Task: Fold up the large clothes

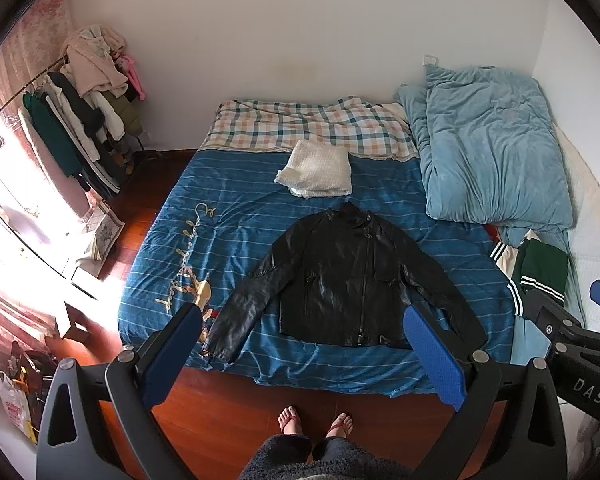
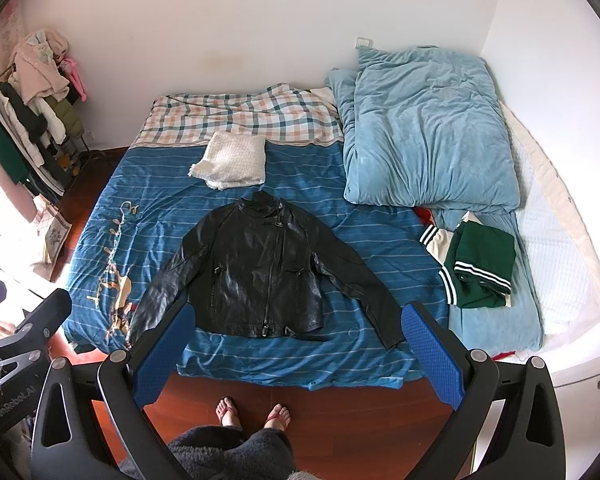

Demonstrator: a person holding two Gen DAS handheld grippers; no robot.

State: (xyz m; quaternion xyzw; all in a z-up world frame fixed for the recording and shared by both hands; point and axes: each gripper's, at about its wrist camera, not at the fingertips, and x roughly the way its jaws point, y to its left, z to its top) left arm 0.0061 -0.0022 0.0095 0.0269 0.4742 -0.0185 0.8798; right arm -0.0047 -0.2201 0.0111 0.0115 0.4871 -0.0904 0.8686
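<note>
Two grippers: my left gripper (image 1: 304,356) and my right gripper (image 2: 300,354) both hang above the near edge of the bed, blue pads spread wide, released, grasping nothing.
Task garment: black leather jacket (image 1: 342,280) lies flat, front up, zipped, on the blue striped bedspread (image 1: 236,208), both sleeves angled out and down.
Jacket hem: close to the bed's near edge, toward my feet (image 1: 316,420) in pink flip-flops on the red wooden floor (image 1: 228,404).
Beyond the jacket collar: folded white knitted garment (image 1: 316,174), just apart from the collar.
Further beyond: checked sheet (image 1: 300,124) at the wall end of the bed.
Right of the jacket: rumpled light blue duvet (image 1: 492,148), well apart from the sleeve.
Nearer than the duvet: folded green garment with white stripes (image 2: 480,264).
Left of the jacket, off the bed: clothes rack (image 1: 84,120) hung with garments, standing by the wall.
</note>
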